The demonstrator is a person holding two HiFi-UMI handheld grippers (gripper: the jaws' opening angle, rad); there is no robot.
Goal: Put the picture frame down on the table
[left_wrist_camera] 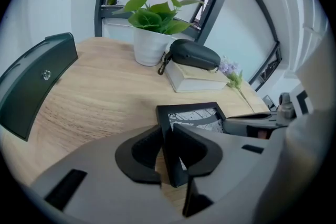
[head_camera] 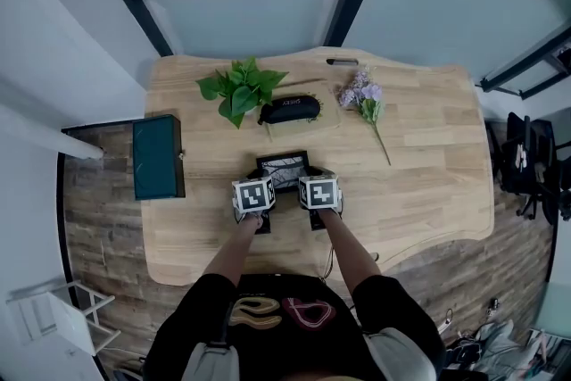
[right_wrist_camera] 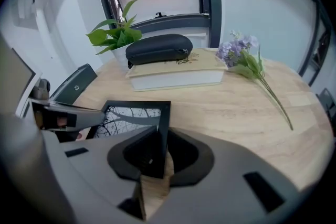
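Note:
A black picture frame (head_camera: pixel 284 169) with a black-and-white branch print lies low over the wooden table (head_camera: pixel 419 165), in front of the person. My left gripper (head_camera: pixel 259 202) is shut on the frame's left side bar (left_wrist_camera: pixel 167 141). My right gripper (head_camera: pixel 314 199) is shut on its right side bar (right_wrist_camera: pixel 159 136). The print (right_wrist_camera: pixel 128 115) shows between the two grippers in both gripper views. Whether the frame rests on the table or hangs just above it is not clear.
Behind the frame a white book (head_camera: pixel 294 122) carries a black zip case (head_camera: pixel 290 109). A potted green plant (head_camera: pixel 241 89) stands to its left, purple flowers (head_camera: pixel 364 98) lie to its right. A dark green box (head_camera: pixel 157 156) sits at the table's left edge.

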